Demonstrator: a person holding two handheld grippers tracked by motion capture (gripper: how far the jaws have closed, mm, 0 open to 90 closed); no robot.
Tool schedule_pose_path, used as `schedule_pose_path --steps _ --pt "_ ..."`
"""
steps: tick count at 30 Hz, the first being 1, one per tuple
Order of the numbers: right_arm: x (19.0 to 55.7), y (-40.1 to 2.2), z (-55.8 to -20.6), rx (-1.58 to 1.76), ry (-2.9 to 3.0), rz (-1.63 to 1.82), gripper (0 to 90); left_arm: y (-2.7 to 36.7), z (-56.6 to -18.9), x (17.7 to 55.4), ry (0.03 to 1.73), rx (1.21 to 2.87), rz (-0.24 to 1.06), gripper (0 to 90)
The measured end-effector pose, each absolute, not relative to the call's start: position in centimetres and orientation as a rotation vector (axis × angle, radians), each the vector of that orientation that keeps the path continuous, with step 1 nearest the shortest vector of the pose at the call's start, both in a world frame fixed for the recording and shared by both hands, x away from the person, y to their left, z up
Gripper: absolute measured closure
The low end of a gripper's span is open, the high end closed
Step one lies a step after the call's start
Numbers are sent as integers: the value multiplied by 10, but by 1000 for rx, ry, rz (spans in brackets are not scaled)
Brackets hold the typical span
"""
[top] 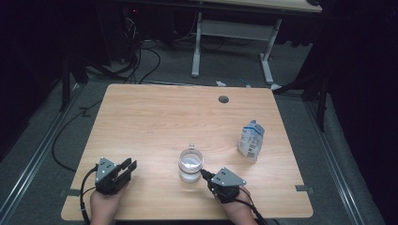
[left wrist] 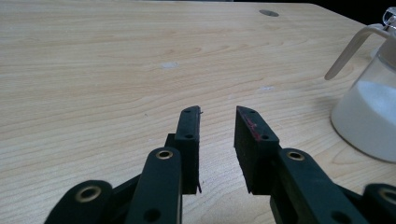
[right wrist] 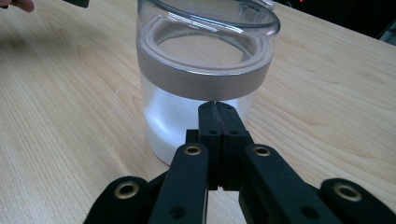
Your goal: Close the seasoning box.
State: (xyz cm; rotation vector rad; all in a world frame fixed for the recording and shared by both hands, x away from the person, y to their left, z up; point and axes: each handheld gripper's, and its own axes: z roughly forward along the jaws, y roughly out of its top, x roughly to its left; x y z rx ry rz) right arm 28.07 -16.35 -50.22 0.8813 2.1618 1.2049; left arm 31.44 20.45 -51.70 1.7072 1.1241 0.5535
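Dark room w/ grey carpet, cables and a second desk at the back; light wood-grain table (top: 155, 117) is sitting in the middle, smooth, w/ a round cable hole on the far side.

Progress, as I read it: early. Jar (top: 191, 165) is standing upright w/ its lid on, so opening it, or whatever's planned, is not yet done. Crumpled plastic pouch (top: 251, 140) is lying untouched, well apart, beyond and to the right of the right tongs.

Right tongs (right wrist: 218, 106) are pressed together, empty, tips pointing at the jar's side just under the lid band, v. near or touching – can't tell which. Left tongs (left wrist: 218, 114) are standing partly apart, nothing between them, resting over bare table; jar is off to their right, near.

Jar: clear glass cylinder, white powdery stuff filling the lower part, clear round lid w/ a pale seal ring, thin wire clasp sticking out. Tong pads: matte black, flat, rubbery-looking.
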Motion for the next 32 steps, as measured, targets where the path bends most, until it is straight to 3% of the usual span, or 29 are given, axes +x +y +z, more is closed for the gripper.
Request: schedule_pose_path --steps 10,15,21,25,32 --pt "280 -169 -500 894 2140 1205 891 205 -517 314 1125 1703 557 713" --pt "286 -203 -494 986 2050 1205 793 208 -518 316 1127 1702 563 705" --pt "280 -281 -494 1191 1834 1160 646 218 -515 314 1126 1695 626 645" --pt "267 -321 -500 1301 1735 1134 611 223 -514 312 1131 1704 641 564" --pt "267 -328 -500 1295 1718 1129 606 220 -510 309 1122 1718 680 519"
